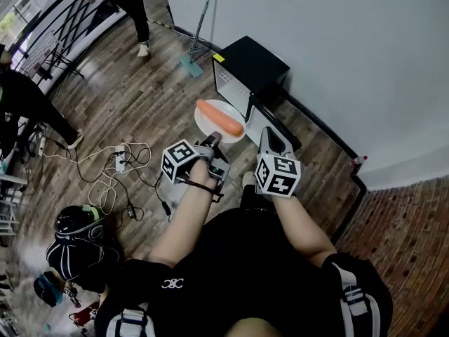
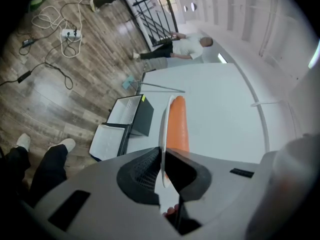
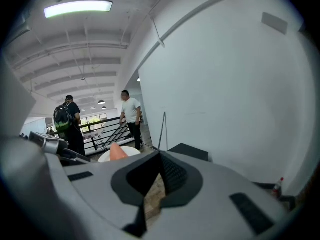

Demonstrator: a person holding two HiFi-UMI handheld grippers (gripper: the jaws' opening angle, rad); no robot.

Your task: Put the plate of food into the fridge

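Just ahead of the person's lap, the left claw (image 1: 212, 139) is clamped on the near rim of the white plate (image 1: 208, 126) and holds it above the wooden floor (image 1: 151, 97), with an orange carrot (image 1: 219, 117) lying across it. Beside it, clear of the plate, the right claw (image 1: 267, 135) has its tips together on nothing. Just beyond the plate, the small black fridge (image 1: 254, 63) stands on the floor against the white wall (image 1: 337, 41), its door (image 2: 106, 141) open. Farther off, white cables (image 1: 105, 177) trail over the floor, and people stand by a black railing (image 1: 66, 16).
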